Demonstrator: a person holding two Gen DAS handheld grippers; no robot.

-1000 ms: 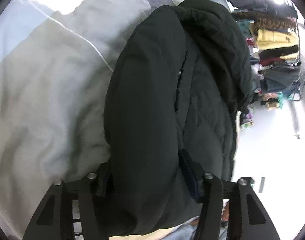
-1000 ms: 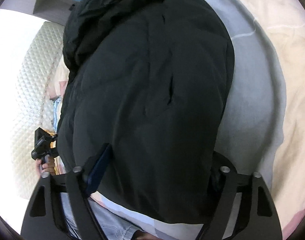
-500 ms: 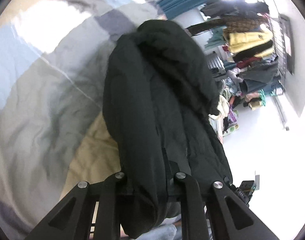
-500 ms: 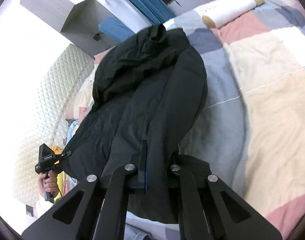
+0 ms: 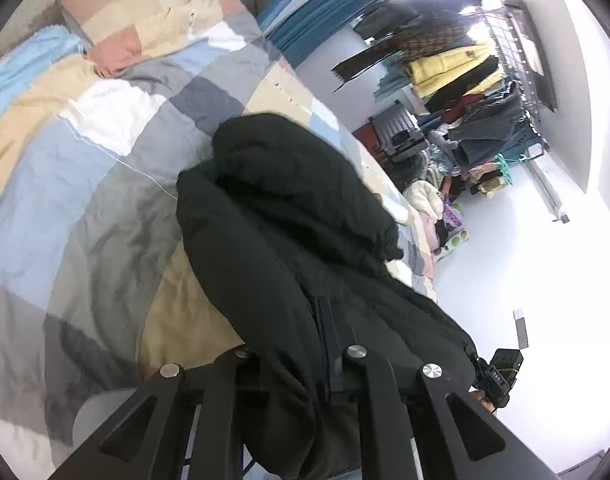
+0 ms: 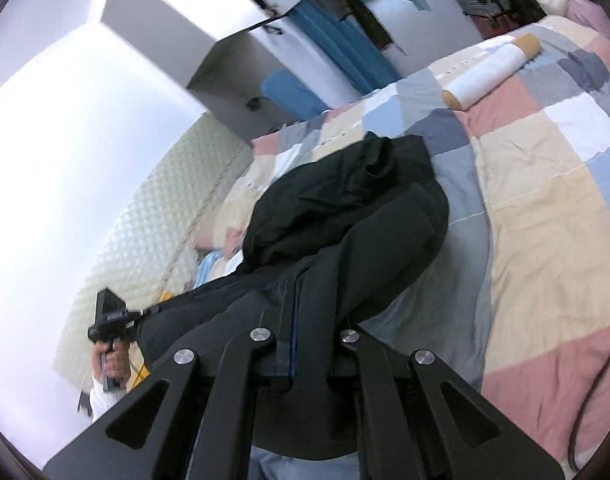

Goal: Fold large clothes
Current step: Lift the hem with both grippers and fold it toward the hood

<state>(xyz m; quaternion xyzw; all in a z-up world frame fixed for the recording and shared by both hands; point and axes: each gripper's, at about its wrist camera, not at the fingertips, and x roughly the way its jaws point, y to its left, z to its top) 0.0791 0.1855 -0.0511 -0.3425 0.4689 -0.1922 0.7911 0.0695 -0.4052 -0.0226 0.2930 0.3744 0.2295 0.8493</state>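
Left wrist: left hand-held gripper [image 5: 301, 356] pinches black jacket [image 5: 289, 224] on patchwork bed [image 5: 77, 184]; clothes rack [image 5: 469, 92] beyond. Right wrist: right hand-held gripper [image 6: 305, 344] pinches jacket [image 6: 357, 216] near bed's [image 6: 545, 208] headboard [image 6: 145, 248] edge. No readable writing.

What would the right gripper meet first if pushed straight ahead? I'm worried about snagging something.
Probably just more of the black coat its jaws already clamp; the right gripper points along it, with the patchwork quilt beyond.
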